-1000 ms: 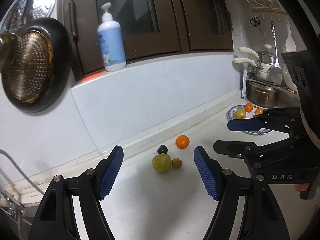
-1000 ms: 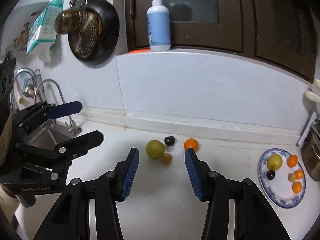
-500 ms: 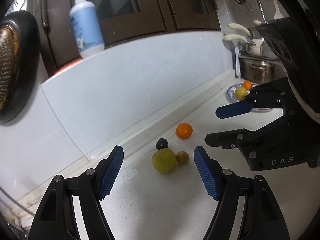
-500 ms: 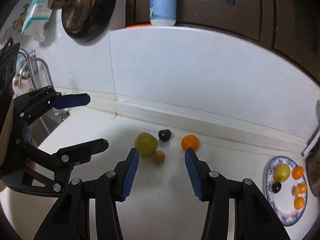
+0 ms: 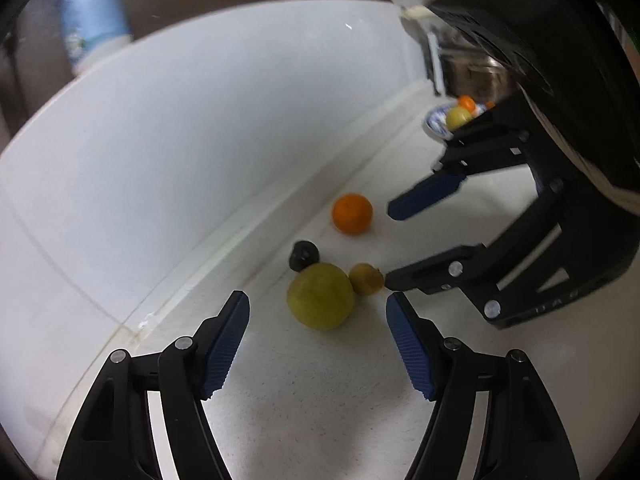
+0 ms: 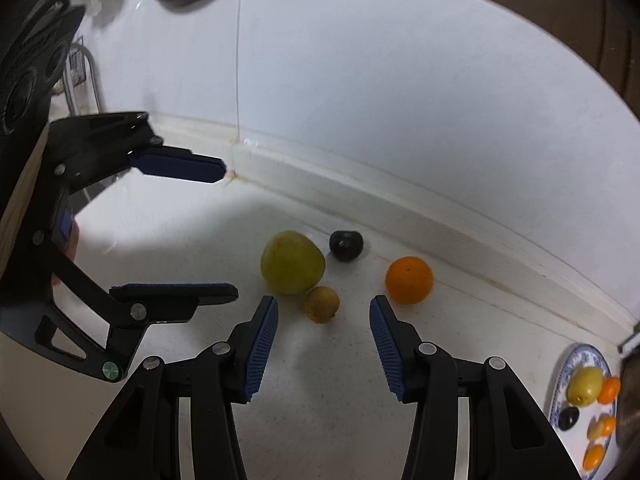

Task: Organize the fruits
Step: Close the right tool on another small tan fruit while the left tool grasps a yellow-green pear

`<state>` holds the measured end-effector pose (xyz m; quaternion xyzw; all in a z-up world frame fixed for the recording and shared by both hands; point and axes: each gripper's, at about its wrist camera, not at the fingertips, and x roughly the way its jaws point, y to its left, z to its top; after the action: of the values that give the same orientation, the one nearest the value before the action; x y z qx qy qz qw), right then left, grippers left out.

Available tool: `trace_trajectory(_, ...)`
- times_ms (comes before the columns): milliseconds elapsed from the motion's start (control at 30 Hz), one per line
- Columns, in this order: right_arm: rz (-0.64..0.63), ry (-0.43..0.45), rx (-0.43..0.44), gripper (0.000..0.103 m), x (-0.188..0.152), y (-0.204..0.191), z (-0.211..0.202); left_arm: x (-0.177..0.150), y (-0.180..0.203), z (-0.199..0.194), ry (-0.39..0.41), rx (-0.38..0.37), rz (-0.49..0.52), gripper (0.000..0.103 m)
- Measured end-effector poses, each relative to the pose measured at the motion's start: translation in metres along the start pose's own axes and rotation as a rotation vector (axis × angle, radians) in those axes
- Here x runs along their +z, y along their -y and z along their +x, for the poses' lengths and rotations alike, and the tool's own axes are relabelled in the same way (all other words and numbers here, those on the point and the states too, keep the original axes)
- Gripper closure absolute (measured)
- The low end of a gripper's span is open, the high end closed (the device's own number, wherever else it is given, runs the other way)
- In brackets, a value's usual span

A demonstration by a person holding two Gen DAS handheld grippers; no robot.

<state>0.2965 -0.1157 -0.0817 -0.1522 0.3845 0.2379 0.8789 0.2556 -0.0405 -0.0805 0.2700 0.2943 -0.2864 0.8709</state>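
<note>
Several fruits lie on the white counter by the wall: a large yellow-green fruit [image 5: 321, 295] [image 6: 292, 262], a small brown one [image 5: 366, 278] [image 6: 322, 304] touching it, a dark one [image 5: 304, 255] [image 6: 346, 245] behind, and an orange [image 5: 352, 213] [image 6: 409, 280] to the right. My left gripper [image 5: 318, 308] is open, low, with the green fruit just ahead between its fingers. My right gripper [image 6: 323, 310] is open, with the brown fruit at its fingertips. A blue-patterned plate [image 6: 560, 376] [image 5: 434, 126] at the far right holds several fruits.
The white backsplash and its raised ledge [image 6: 360, 184] run right behind the fruits. A blue-white pump bottle [image 5: 88, 28] stands on the ledge above. A faucet [image 6: 86, 76] and sink are at the left, a steel pot [image 5: 476, 76] beyond the plate.
Both grippers have moved forward and down toward the loose fruits, which now appear much larger. Both stay open. The fruits have not moved.
</note>
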Motion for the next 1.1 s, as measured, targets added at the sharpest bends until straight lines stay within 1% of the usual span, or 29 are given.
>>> trace_trajectory(67,-0.012,-0.018,0.005,0.054,0.000,0.001,0.008,0.000,0.000,0.008,-0.017,-0.009,0.034,0.033)
trace_trajectory(167,-0.044,-0.044,0.013,0.054,-0.002,0.002,0.020,0.000,-0.003,0.018,-0.046,-0.010,0.055,0.033)
trace_trajectory(267,-0.063,-0.063,0.023,0.054,-0.002,0.002,0.029,0.001,-0.007,0.026,-0.057,-0.023,0.052,0.033)
trace_trajectory(400,-0.046,-0.077,0.057,0.054,-0.001,0.008,0.041,0.002,-0.008,0.034,-0.070,-0.047,0.052,0.033)
trace_trajectory(533,-0.049,-0.087,0.070,0.055,0.002,0.010,0.050,0.003,-0.007,0.042,-0.086,-0.074,0.070,0.033)
trace_trajectory(700,-0.052,-0.094,0.083,0.056,0.003,0.013,0.059,0.006,-0.009,0.046,-0.088,-0.082,0.076,0.034)
trace_trajectory(733,-0.050,-0.098,0.090,0.058,0.003,0.014,0.061,0.005,-0.010,0.046,-0.087,-0.083,0.073,0.036)
trace_trajectory(800,-0.045,-0.106,0.096,0.070,0.003,0.015,0.063,0.009,-0.012,0.053,-0.087,-0.086,0.063,0.037)
trace_trajectory(867,-0.032,-0.105,0.104,0.075,0.002,0.018,0.062,0.011,-0.011,0.052,-0.080,-0.094,0.059,0.038)
trace_trajectory(933,-0.020,-0.093,0.095,0.075,0.000,0.021,0.058,0.013,-0.010,0.054,-0.075,-0.100,0.060,0.038)
trace_trajectory(1000,-0.002,-0.083,0.082,0.075,-0.001,0.023,0.053,0.015,-0.009,0.057,-0.073,-0.103,0.058,0.043)
trace_trajectory(1067,0.031,-0.073,0.062,0.075,-0.005,0.025,0.046,0.015,-0.011,0.060,-0.087,-0.116,0.034,0.054)
trace_trajectory(1100,0.051,-0.068,0.041,0.075,-0.006,0.026,0.042,0.014,-0.012,0.061,-0.089,-0.116,0.021,0.054)
